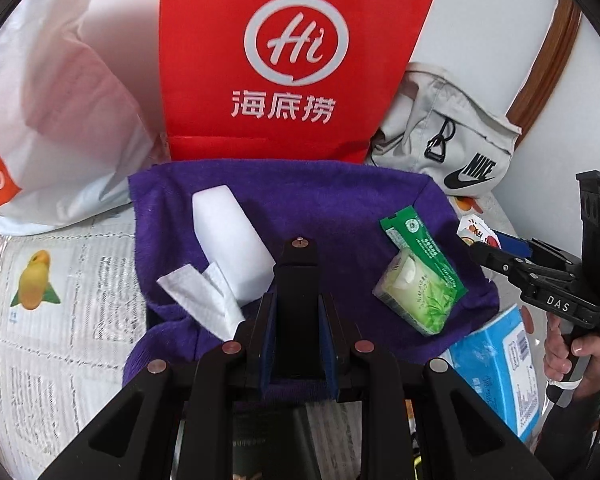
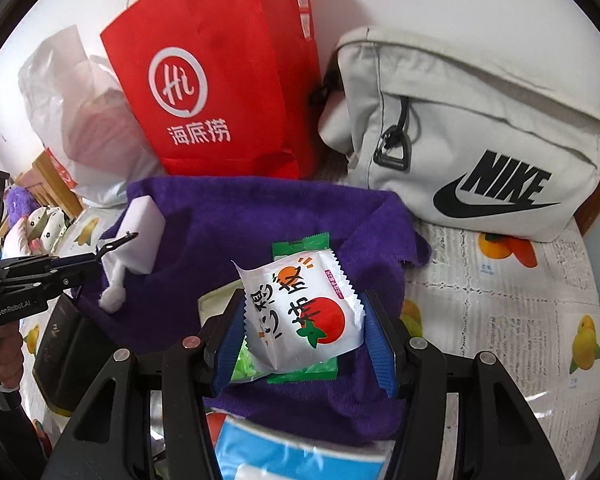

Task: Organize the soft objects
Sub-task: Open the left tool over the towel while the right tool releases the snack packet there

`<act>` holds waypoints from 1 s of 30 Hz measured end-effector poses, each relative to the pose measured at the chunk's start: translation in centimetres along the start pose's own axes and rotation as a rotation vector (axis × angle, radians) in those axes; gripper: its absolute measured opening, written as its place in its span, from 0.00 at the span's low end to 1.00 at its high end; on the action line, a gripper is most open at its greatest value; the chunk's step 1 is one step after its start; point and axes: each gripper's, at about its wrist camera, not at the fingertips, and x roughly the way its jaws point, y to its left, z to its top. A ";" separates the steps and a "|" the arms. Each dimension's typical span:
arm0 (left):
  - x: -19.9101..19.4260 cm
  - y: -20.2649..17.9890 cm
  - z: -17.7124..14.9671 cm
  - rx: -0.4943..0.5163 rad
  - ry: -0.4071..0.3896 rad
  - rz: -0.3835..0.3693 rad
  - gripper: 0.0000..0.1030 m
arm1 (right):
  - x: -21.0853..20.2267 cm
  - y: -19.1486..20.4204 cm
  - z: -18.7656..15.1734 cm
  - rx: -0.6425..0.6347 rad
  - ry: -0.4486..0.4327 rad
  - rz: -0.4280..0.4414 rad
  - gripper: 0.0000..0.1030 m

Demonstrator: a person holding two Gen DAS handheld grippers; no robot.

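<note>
A red paper bag (image 1: 288, 56) printed with a white "Hi" ring and the characters 海底捞 stands at the back, against the wall, with a pale grey pouch (image 2: 472, 136) marked NIKE in black just to its right and a crinkled white plastic bag (image 1: 56, 92) to its left. In front of them a purple towel (image 1: 320, 208) lies rumpled on a tablecloth (image 1: 60, 280) printed with yellow fruit. The right gripper (image 2: 304, 328) has its blue pads closed on the sides of a puffy white snack packet (image 2: 300, 316) with a red tomato, an orange and bold black characters, held above the towel's near half. Under it sit a green sachet (image 1: 418, 252) and a small pale green tissue pack (image 1: 414, 296), touching each other on the towel's right part. On the left part a white foam block (image 1: 228, 236) rests with a twisted strip of white tissue (image 1: 204, 296) just beside it. The left gripper (image 1: 296, 276) is pinching a slim black object between its nearly closed fingers; the letters GenRobot.AI show on its body. A blue-and-white pack (image 1: 496, 364) lies off the towel's near right corner. The towel's middle is bare, and the tablecloth to the right, in front of the pouch, holds nothing.
</note>
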 end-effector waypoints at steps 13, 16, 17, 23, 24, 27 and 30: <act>2.1 0.2 0.4 -0.005 0.046 -0.008 0.20 | 2.6 0.0 0.2 -0.016 0.068 -0.013 0.55; 2.1 0.3 0.4 -0.010 0.047 -0.008 0.20 | 2.9 0.0 0.1 -0.018 0.077 -0.007 0.56; 2.1 0.2 0.5 -0.010 0.044 -0.010 0.20 | 2.9 0.0 0.1 -0.019 0.080 -0.005 0.56; 2.0 0.7 0.5 -0.023 0.054 -0.017 0.21 | 2.9 0.1 0.2 -0.008 0.085 0.010 0.71; 2.0 0.7 0.5 -0.023 0.057 -0.016 0.21 | 2.9 0.0 0.2 -0.002 0.085 0.008 0.74; 1.6 0.7 0.4 -0.028 0.054 -0.013 0.24 | 2.4 0.3 0.2 -0.003 0.075 0.000 0.74; 0.9 0.6 0.3 -0.026 0.041 -0.015 0.30 | 1.4 0.6 0.0 -0.001 0.052 0.000 0.74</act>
